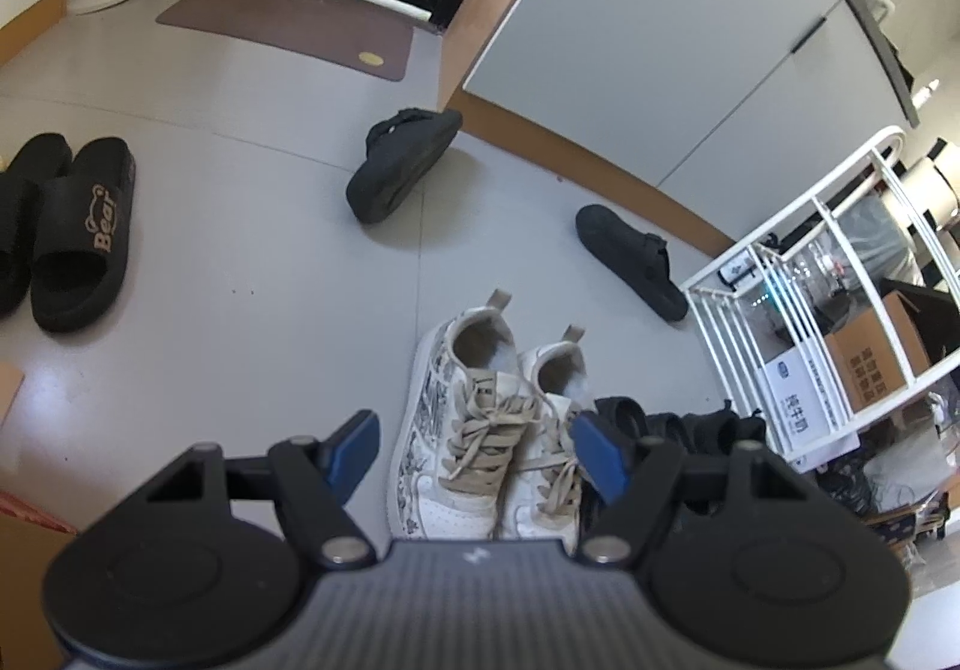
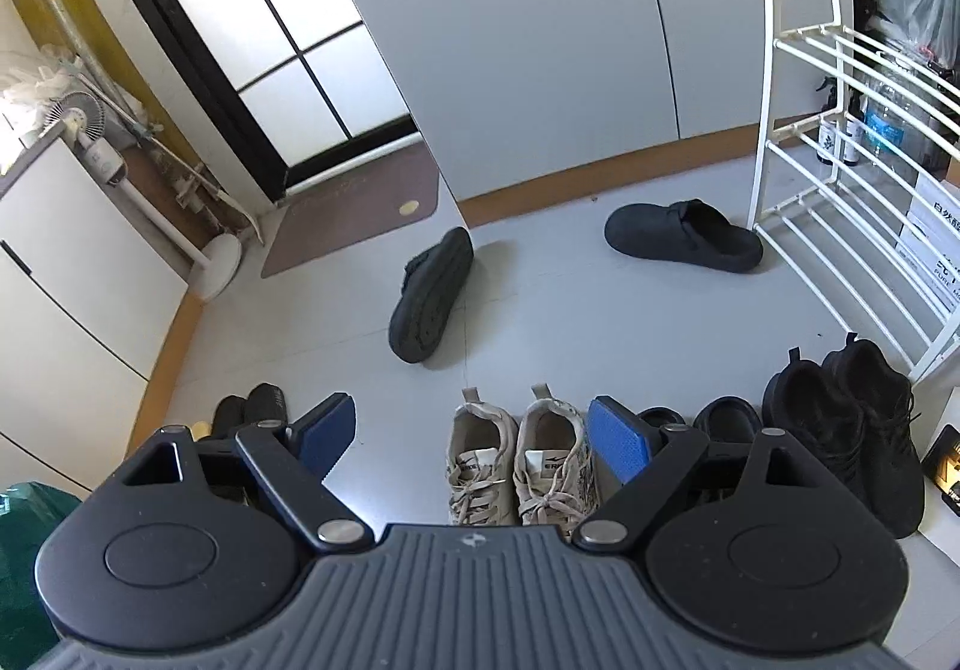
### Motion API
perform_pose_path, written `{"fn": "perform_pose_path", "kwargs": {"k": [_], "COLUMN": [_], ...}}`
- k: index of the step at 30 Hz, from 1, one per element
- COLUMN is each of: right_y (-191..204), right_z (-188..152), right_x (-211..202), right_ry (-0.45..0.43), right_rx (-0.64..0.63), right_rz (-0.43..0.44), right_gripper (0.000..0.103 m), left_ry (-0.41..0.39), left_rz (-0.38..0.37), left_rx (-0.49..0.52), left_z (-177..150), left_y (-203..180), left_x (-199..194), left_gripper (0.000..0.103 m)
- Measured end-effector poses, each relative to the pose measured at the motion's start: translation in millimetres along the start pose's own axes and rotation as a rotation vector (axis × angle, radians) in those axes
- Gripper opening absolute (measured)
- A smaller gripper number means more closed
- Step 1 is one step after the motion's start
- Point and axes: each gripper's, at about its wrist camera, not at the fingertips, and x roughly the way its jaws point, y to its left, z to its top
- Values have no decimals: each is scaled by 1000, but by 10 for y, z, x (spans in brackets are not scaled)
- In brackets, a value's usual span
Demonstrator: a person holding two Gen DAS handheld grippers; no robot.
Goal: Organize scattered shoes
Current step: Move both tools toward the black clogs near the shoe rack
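On floor: 2 white sneakers (image 2: 521,460) paired, 2 black clogs (image 2: 684,237) apart; both hand-held grippers (image 2: 471,439) wide, empty.

Pale grey floor (image 2: 600,322). Near centre: white sneakers (image 1: 480,430) with grey-blue printed side pattern and beige laces. Far centre and far right: two dark grey clogs (image 2: 429,298) (image 2: 684,237). Left: black slides (image 1: 78,232) lettered "Bear" in tan. Near right: black sneakers (image 2: 852,430). Right: white wire rack (image 2: 798,130). Far left: brown mat (image 1: 288,19) bearing a yellow dot. Blue pads, black arms on each hand-held gripper (image 1: 477,454) (image 2: 474,439).
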Motion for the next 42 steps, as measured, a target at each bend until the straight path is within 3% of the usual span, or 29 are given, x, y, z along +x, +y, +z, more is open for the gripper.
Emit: {"fn": "perform_pose_path", "kwargs": {"k": [10, 16, 26, 42], "right_y": [-104, -118, -422, -875], "right_z": [-88, -52, -81, -58], "right_x": [-125, -121, -306, -73], "right_ry": [-4, 9, -38, -51], "right_rx": [23, -8, 55, 147], "right_rz": [-5, -1, 38, 18], "right_gripper": [89, 89, 89, 89], "left_ry": [-34, -40, -42, -4], "left_rz": [5, 50, 82, 134], "left_rx": [12, 24, 52, 59], "left_z": [70, 121, 276, 724], "left_y": [-63, -35, -220, -610], "left_x": [-239, -375, -521, -586], "left_gripper": [74, 74, 74, 74]}}
